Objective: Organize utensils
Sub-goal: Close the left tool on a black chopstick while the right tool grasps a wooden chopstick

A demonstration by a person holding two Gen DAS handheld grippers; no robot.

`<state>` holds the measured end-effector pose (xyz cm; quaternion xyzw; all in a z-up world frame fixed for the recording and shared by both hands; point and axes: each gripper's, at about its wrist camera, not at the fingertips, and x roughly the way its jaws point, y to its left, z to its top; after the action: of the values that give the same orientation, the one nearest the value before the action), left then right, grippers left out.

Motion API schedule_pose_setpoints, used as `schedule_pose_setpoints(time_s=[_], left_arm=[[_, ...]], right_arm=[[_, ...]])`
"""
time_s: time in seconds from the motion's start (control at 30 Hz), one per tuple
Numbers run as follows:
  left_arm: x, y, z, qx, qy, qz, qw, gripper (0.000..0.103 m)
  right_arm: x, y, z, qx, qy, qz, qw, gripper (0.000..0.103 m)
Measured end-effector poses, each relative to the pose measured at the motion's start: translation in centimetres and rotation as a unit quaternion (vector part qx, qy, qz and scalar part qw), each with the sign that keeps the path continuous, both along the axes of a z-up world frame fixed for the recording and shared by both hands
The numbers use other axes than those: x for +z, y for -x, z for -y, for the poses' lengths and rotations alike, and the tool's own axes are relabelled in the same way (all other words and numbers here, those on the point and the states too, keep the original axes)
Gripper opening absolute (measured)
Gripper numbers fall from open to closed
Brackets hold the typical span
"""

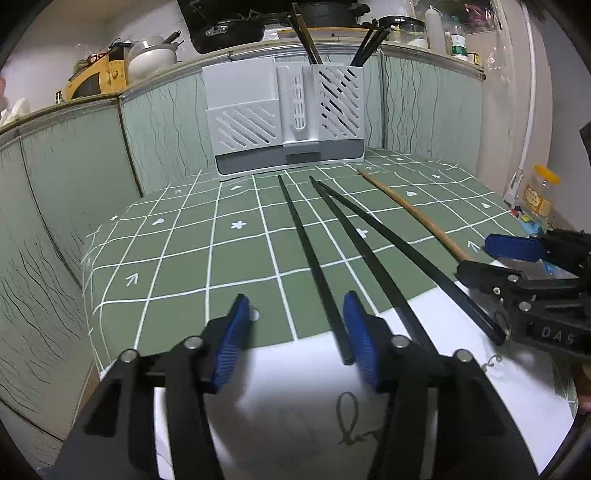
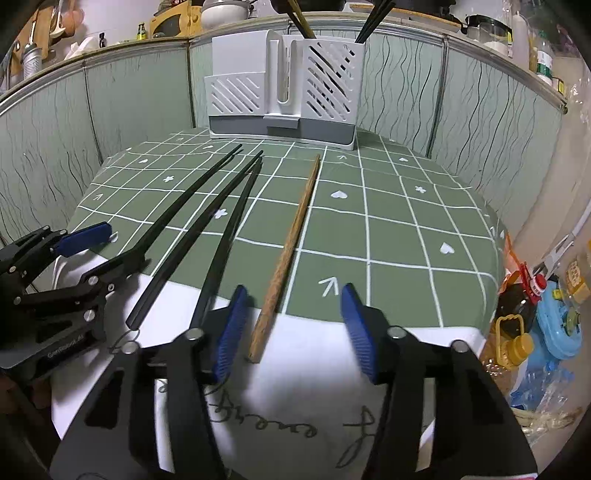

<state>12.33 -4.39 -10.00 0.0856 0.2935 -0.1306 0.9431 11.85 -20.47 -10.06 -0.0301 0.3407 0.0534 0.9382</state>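
Observation:
Three black chopsticks (image 1: 314, 266) (image 2: 221, 221) and one wooden chopstick (image 1: 413, 214) (image 2: 291, 240) lie on the green checked tablecloth (image 1: 177, 251). A white and grey utensil holder (image 1: 288, 118) (image 2: 284, 85) stands at the back with chopsticks in its right compartments. My left gripper (image 1: 295, 332) is open and empty, its pads around the near end of the leftmost black chopstick. My right gripper (image 2: 291, 325) is open and empty, its pads around the near end of the wooden chopstick. Each gripper shows in the other's view (image 1: 517, 266) (image 2: 74, 258).
A green patterned splashback (image 1: 74, 177) walls the table on the left and behind. A shelf above holds pans, pots and bottles (image 1: 229, 33). Bottles and a blue toy (image 2: 554, 325) crowd the right edge. A white cloth with writing (image 2: 303, 387) covers the near table.

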Motion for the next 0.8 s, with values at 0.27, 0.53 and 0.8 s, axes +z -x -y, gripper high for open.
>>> schedule_pose_setpoints(time_s=[0.27,0.53,0.8], left_arm=[[-0.1,0.2,0.4,0.008,0.001,0.004,1.0,0.015],[0.3,-0.2,-0.5,0.012,0.018,-0.011,0.9997,0.006],[2.7,0.5,-0.9,0.004,0.025,0.008,0.9996,0.006]], right_arm=[[-0.1,0.2,0.5,-0.007,-0.026,0.002,1.0,0.014],[0.0,0.2,1.0,-0.022,-0.035,0.001,0.999,0.006],[2.4,1.0,2.0,-0.014,-0.041,0.018,0.999,0.006]])
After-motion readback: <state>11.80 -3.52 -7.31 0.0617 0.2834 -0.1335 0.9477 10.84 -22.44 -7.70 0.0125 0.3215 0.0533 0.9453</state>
